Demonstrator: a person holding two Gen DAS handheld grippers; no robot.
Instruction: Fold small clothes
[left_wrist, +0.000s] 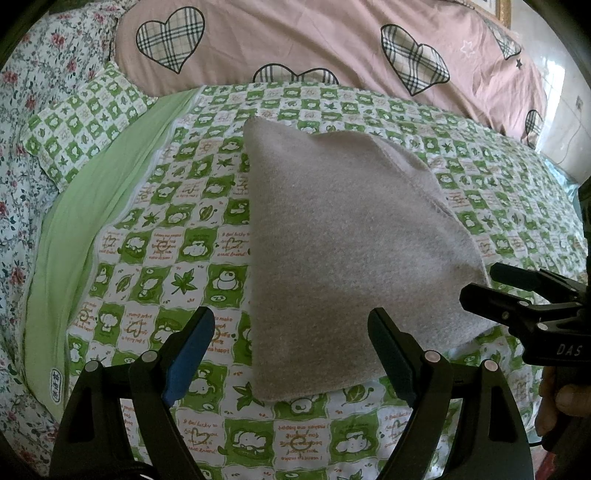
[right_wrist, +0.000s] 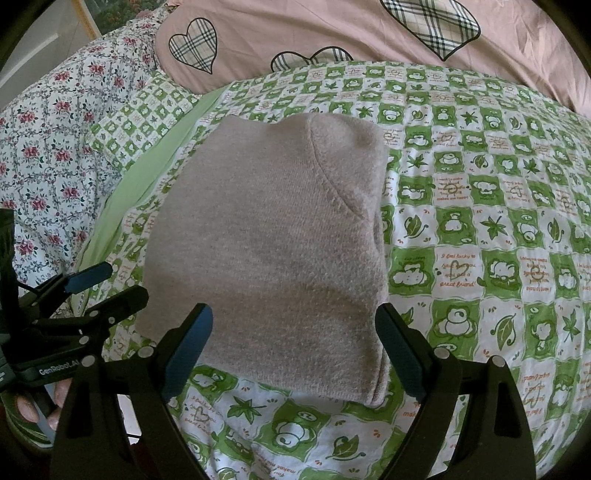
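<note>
A beige knitted garment (left_wrist: 343, 254) lies folded into a compact block on the green-and-white checked bedsheet (left_wrist: 159, 229). My left gripper (left_wrist: 291, 354) stands open just above the garment's near edge, with nothing pressed between its blue pads. In the right wrist view the same garment (right_wrist: 266, 251) fills the middle, its folded layers stacked at the near right corner. My right gripper (right_wrist: 295, 350) is open too, its jaws straddling the near edge without pinching it. Each gripper shows in the other's view: the right gripper (left_wrist: 491, 284) at the garment's right side, the left gripper (right_wrist: 107, 284) at its left side.
A pink quilt with plaid hearts (left_wrist: 314, 40) lies across the back of the bed. A floral cover (left_wrist: 33, 122) and a checked pillow (left_wrist: 81, 122) lie at the left. A plain green sheet band (left_wrist: 92, 206) runs along the left. A hand (left_wrist: 565, 398) holds the right gripper's handle.
</note>
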